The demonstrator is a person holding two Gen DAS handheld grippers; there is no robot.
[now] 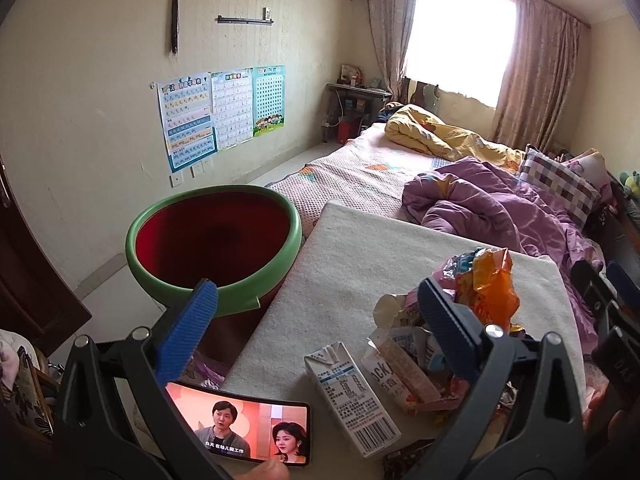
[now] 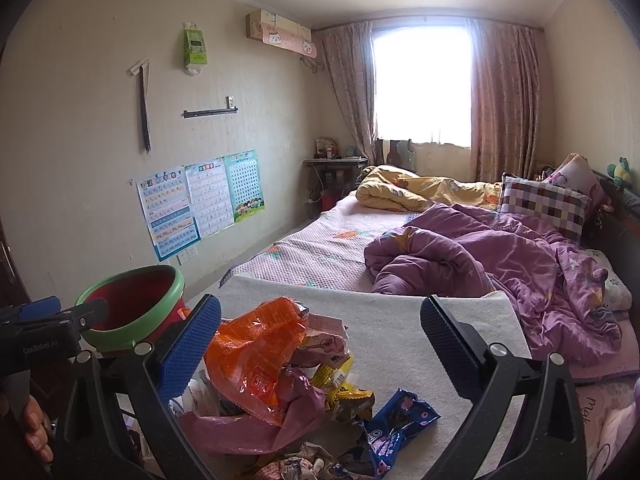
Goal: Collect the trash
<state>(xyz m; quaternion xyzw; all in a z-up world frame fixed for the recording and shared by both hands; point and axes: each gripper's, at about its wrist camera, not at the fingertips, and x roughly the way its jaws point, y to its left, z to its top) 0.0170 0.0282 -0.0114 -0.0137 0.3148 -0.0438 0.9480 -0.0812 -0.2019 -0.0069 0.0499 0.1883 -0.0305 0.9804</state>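
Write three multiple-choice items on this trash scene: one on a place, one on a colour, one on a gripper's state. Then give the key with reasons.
1. Where does the milk carton lie?
A. in the bin
B. on the white mat
C. on the purple quilt

2. What colour is the bin's rim?
A. green
B. yellow
C. black

3. The right gripper is:
A. shut on a wrapper
B. shut, empty
C. open

Key: 1 B, it rests on the mat beside the phone. 2 A, a green band tops the red bin. 3 C, its fingers stand wide apart above the orange wrapper.

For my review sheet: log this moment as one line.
left gripper: open, empty | right gripper: open, empty | wrappers: piled on mat | bin: beside bed
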